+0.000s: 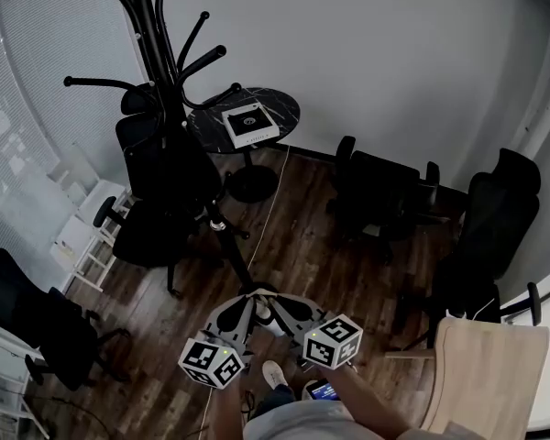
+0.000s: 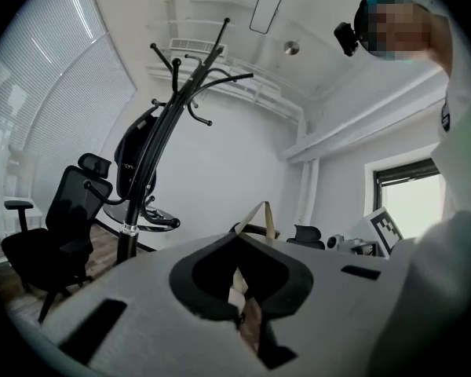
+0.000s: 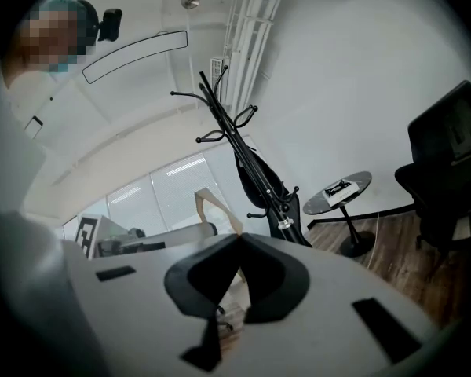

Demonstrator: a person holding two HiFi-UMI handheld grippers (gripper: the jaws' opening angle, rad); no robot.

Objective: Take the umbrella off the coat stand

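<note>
Far left there's a wall of window blinds (image 1: 37, 108). Just right of that is the black coat stand (image 1: 156, 53), hooks sticking out at the top. The umbrella (image 2: 133, 159) is on it: folded, black, hanging partway down the pole and lying close along it. You see it best from the two gripper views. From the head view it kinda melts into the black office chair (image 1: 156, 209) parked right at the stand, so I can't separate them there.

Both hands are tucked in low and near, right in front of the person's body, well apart from the stand. The left gripper (image 1: 245, 302) and right gripper (image 1: 277, 302) sit side by side, marker cubes toward the person. They're angled inward so the tips almost converge over the wood floor (image 1: 302, 246), pointing out toward the foot of the stand. The left one's tongs are pressed together with nothing between them. Same deal with the right one, tips meeting and empty.

Right of the stand, far side, is a small round dark table (image 1: 284, 108) with a flat white-edged box (image 1: 248, 124) on it. Further right are more black office chairs (image 1: 380, 195) along the wall, then a light wooden chair (image 1: 486, 365) near the person on the right.
</note>
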